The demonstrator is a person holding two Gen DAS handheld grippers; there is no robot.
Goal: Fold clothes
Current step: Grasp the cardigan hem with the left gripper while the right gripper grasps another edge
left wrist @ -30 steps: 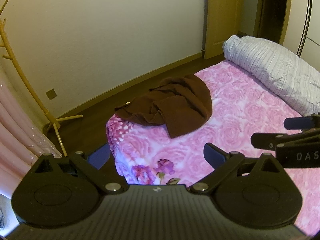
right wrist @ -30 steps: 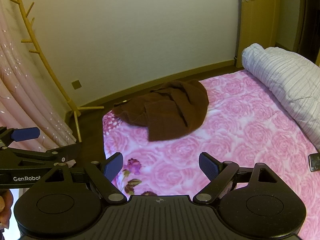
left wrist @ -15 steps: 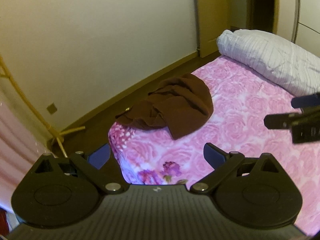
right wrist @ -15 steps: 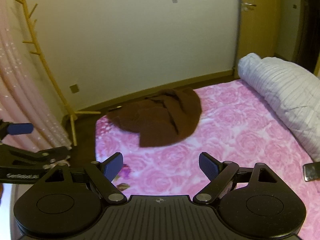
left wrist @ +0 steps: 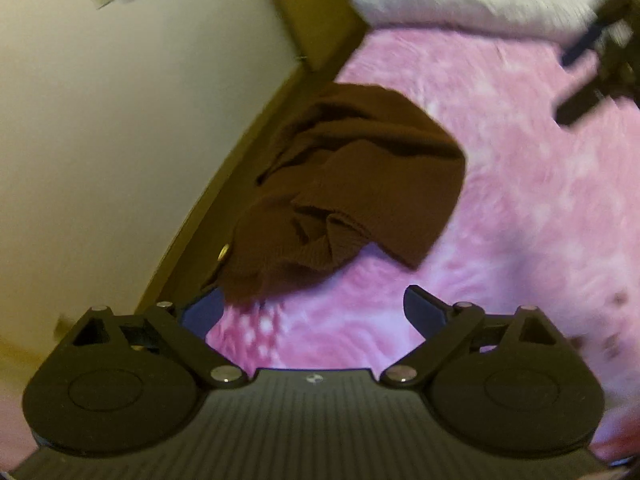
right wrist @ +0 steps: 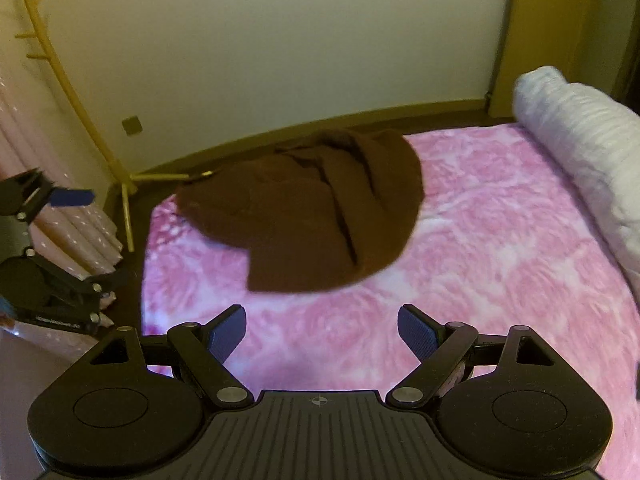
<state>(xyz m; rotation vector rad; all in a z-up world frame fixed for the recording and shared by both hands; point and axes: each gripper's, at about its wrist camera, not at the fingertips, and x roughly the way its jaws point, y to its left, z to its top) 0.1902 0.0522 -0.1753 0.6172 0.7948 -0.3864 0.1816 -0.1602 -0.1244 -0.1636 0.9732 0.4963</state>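
Presently, at the left edge of the right wrist view, the left gripper (right wrist: 86,236) shows jaws wide, just closing slightly, with nothing between them. At centre, the brown garment (right wrist: 320,208) lies crumpled on the pink floral bedspread (right wrist: 500,248). Below it, the right gripper (right wrist: 322,334) stands wide and empty.

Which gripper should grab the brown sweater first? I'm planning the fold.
Probably left. The left gripper is open with one pad beside the brown sweater's hem; the right gripper, also open, sits farther back.
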